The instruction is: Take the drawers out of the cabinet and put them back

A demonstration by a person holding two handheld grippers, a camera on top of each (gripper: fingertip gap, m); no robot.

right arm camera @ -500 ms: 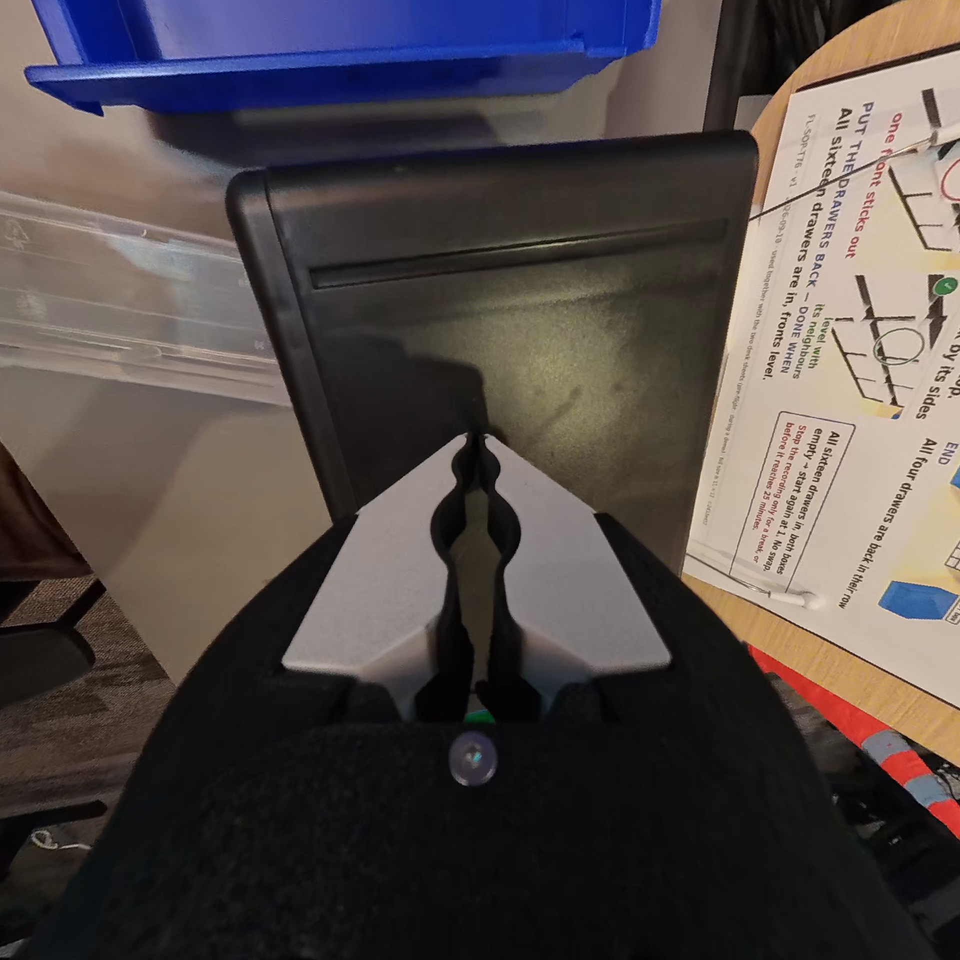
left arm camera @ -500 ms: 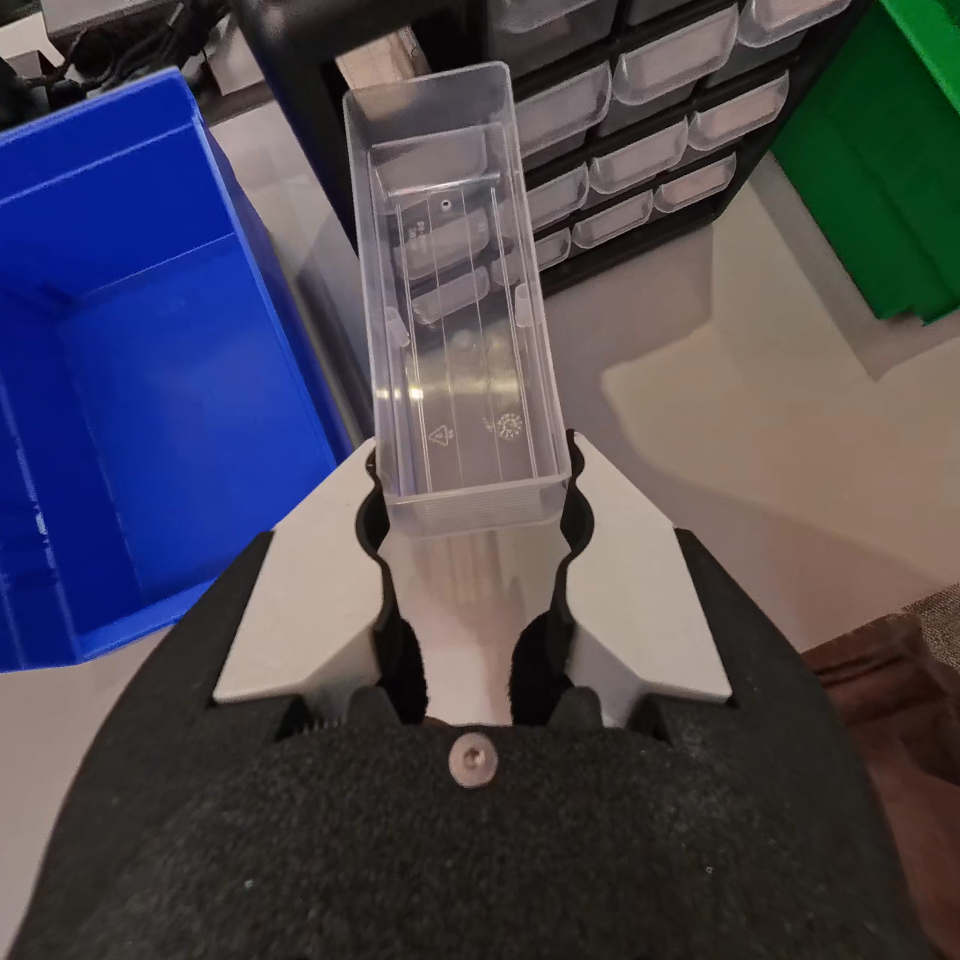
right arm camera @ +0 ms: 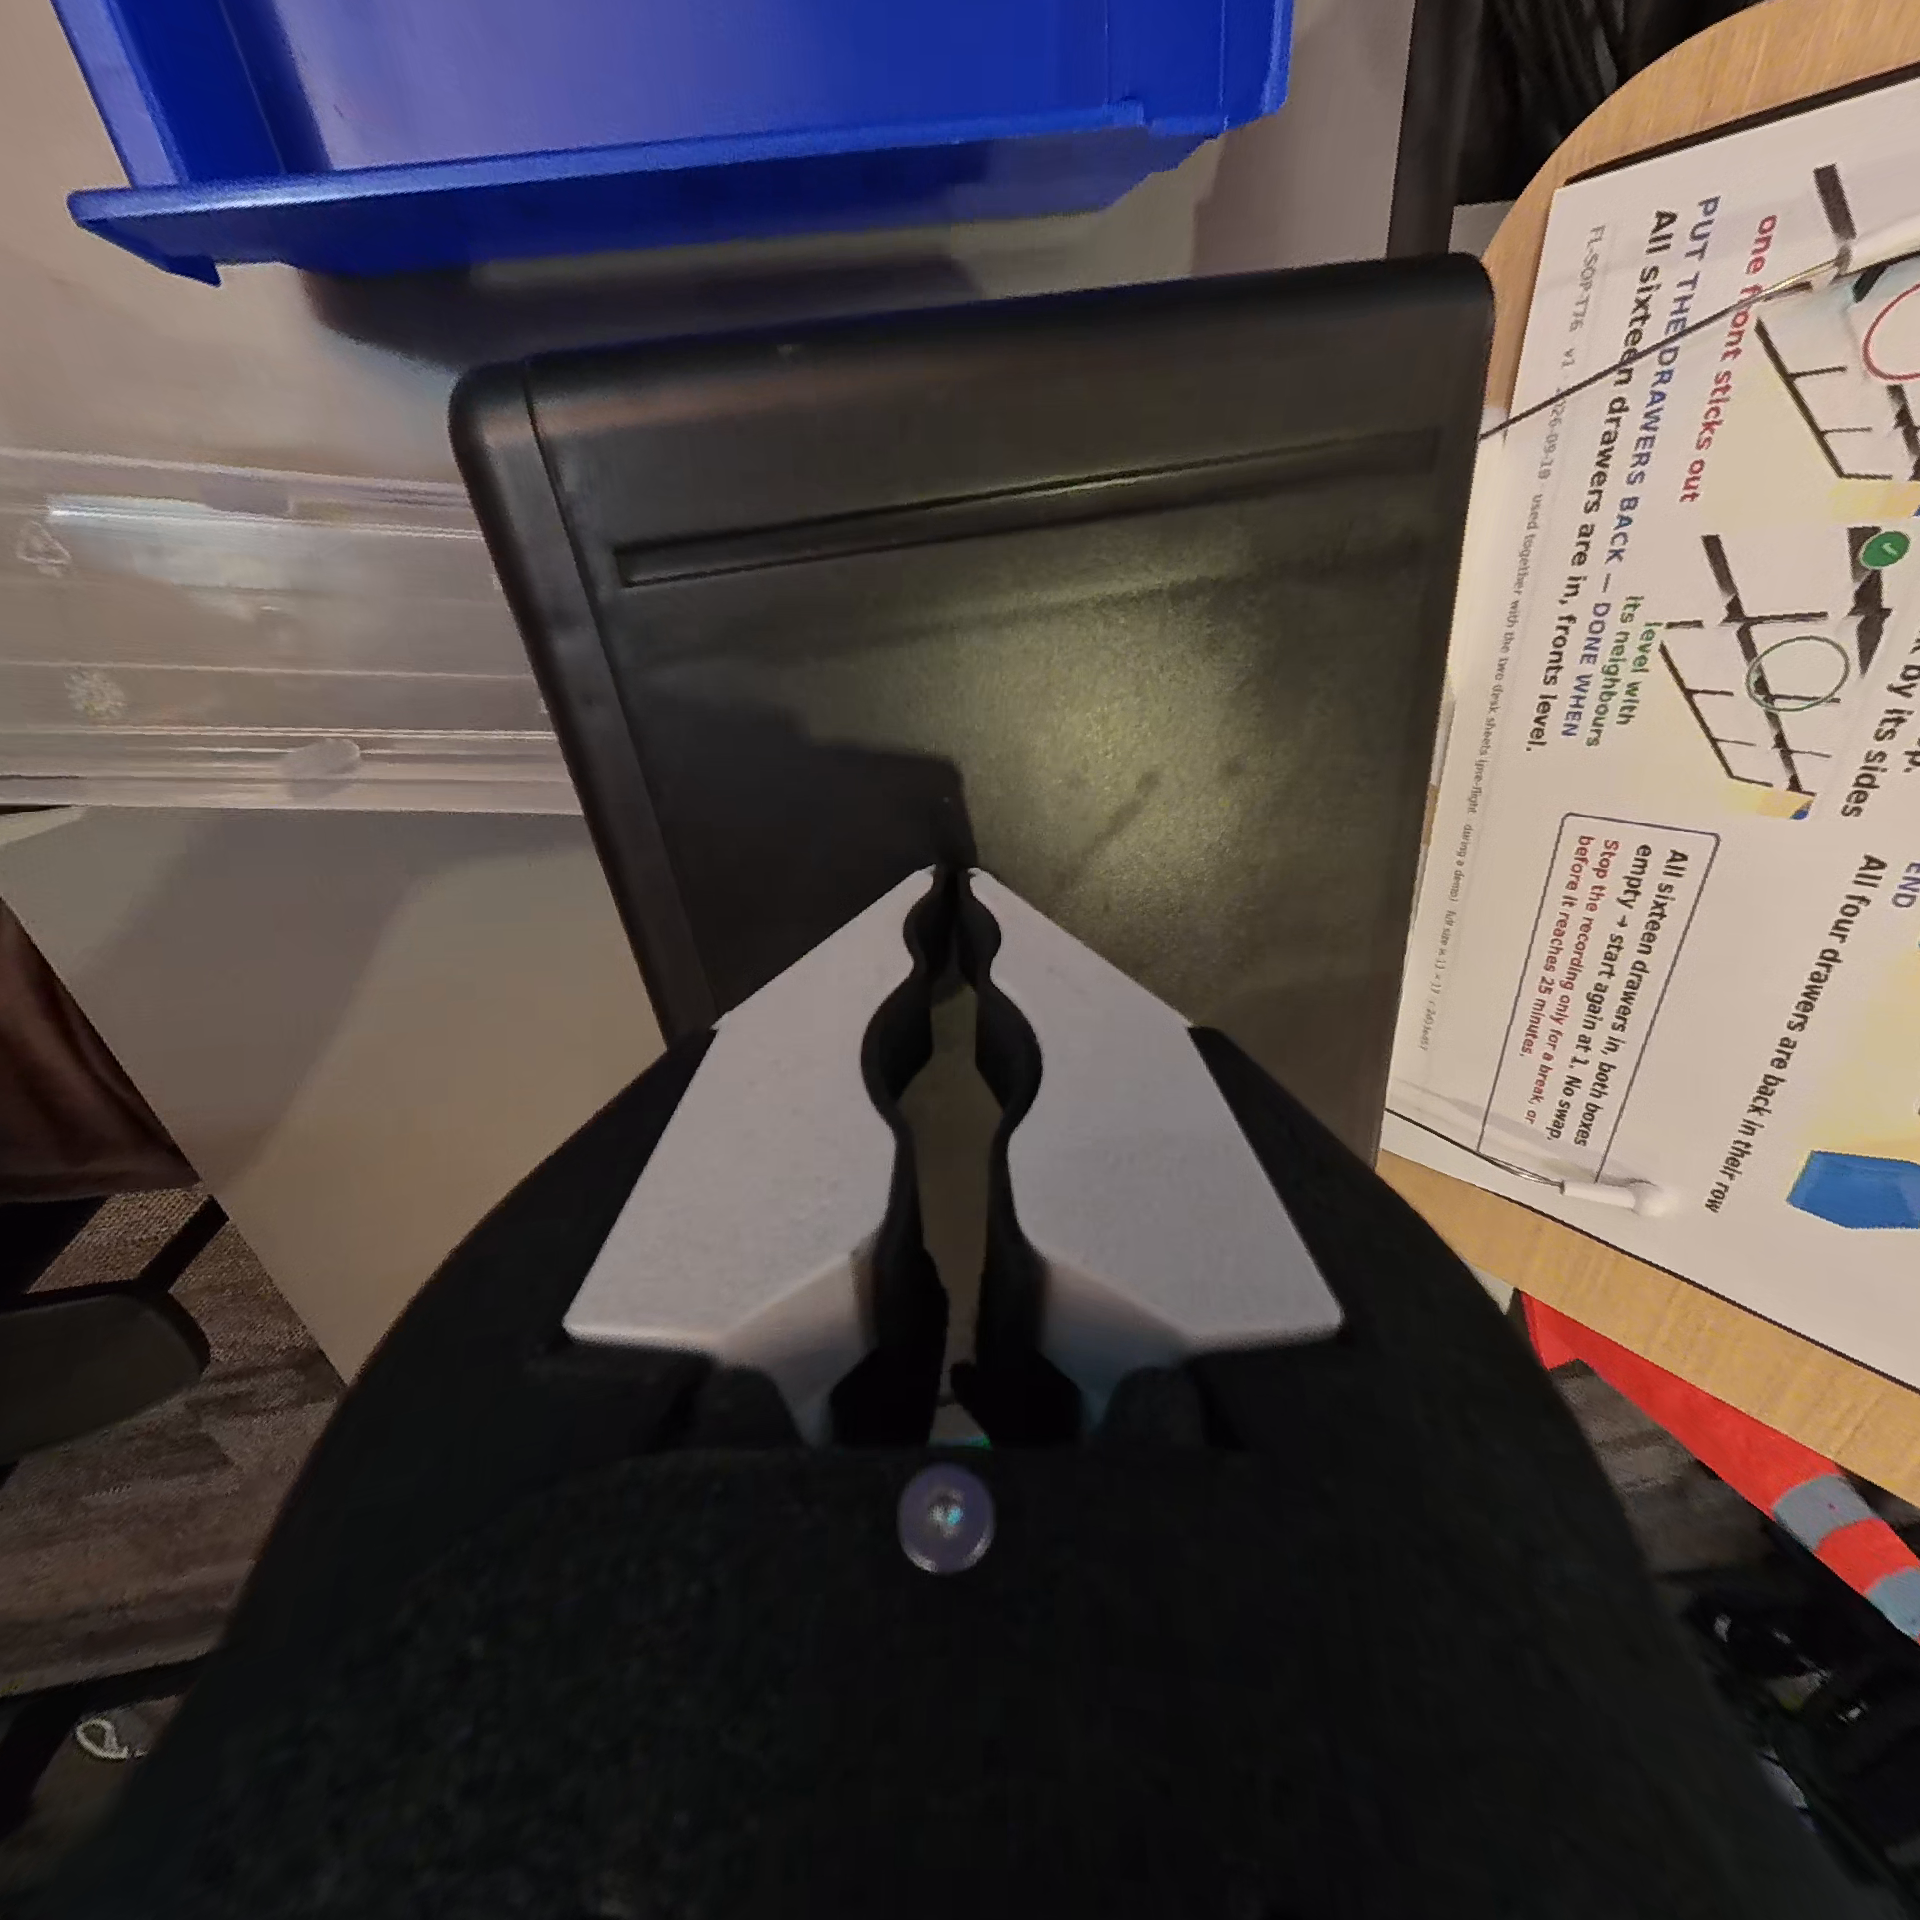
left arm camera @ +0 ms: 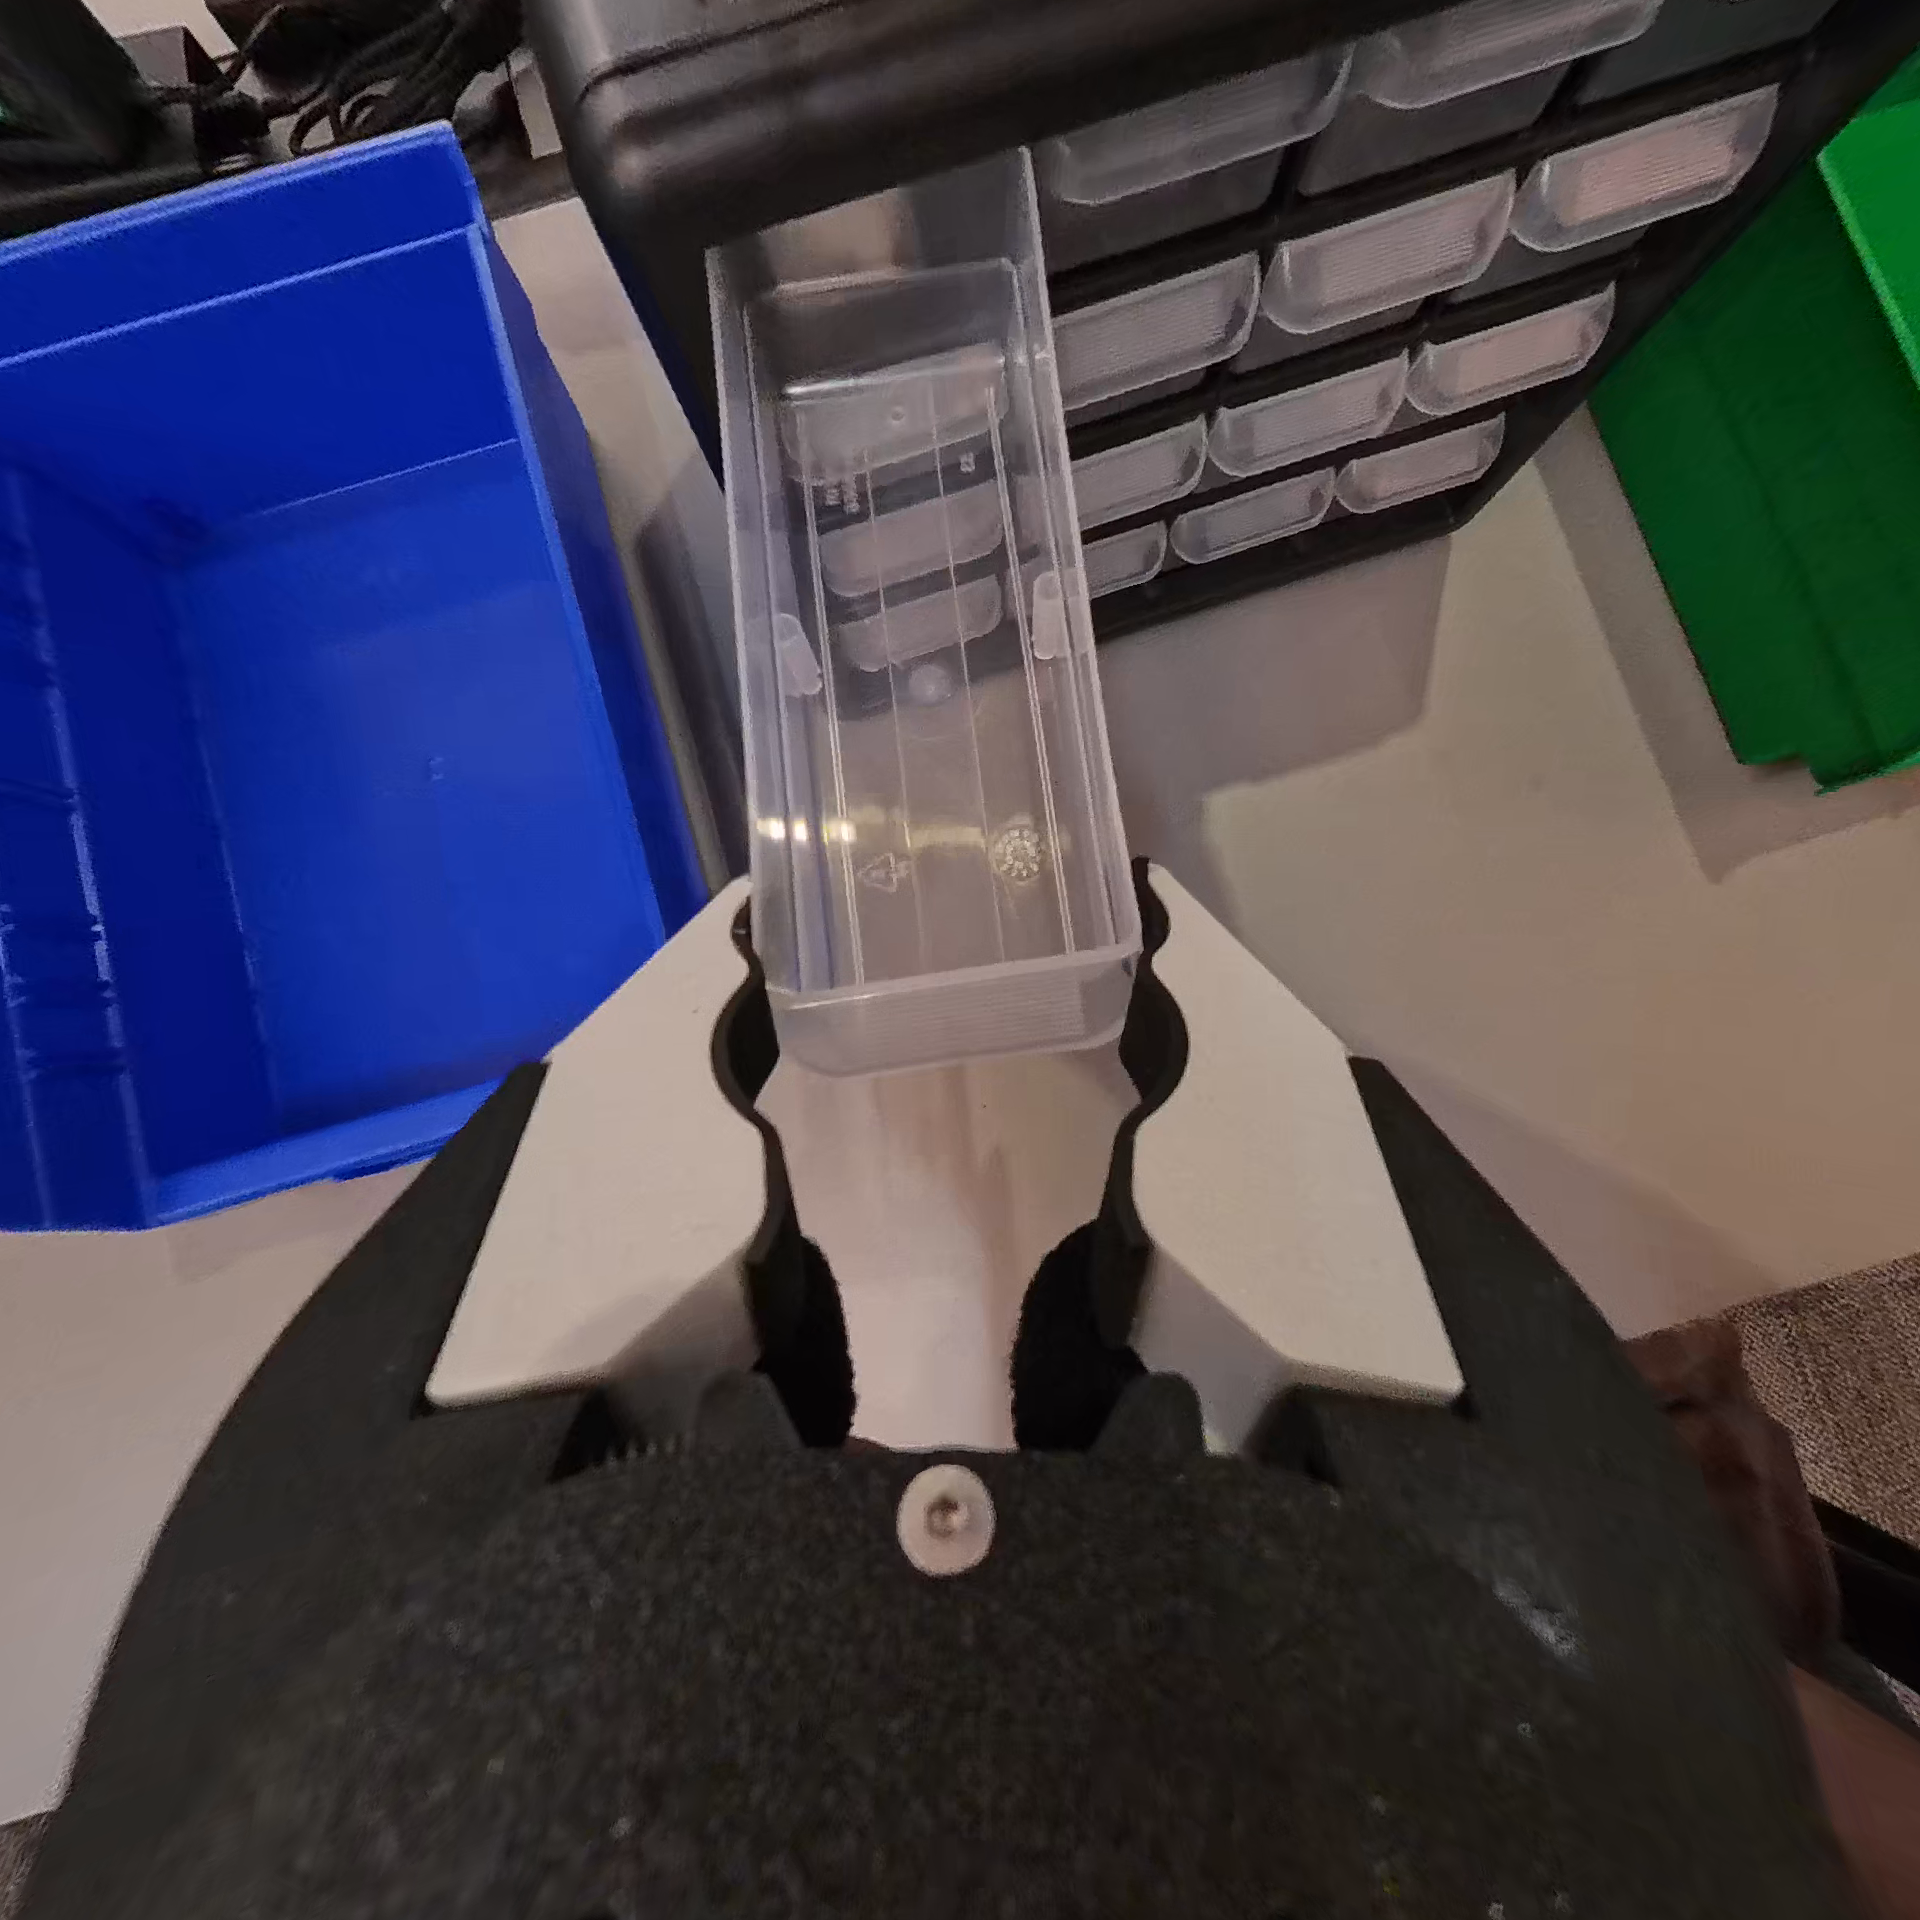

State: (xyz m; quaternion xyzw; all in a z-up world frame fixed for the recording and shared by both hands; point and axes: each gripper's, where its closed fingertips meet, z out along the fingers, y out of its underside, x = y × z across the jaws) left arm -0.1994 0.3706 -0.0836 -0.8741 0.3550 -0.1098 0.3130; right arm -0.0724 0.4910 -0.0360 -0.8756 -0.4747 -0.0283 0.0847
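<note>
Gripping the clear drawer (left arm camera: 914, 665) endwise, left tool (left arm camera: 940, 966); right tool (right arm camera: 954, 883) closed, empty.

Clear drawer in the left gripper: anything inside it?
Nothing inside: the clear drawer held by the left gripper is empty. Through its floor show the cabinet drawer fronts and the table. Its far end, against the cabinet, is unclear.

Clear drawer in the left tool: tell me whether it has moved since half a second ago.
Yes. The clear drawer has gone forward toward the black cabinet; its far end now sits under the cabinet's top edge.
</note>
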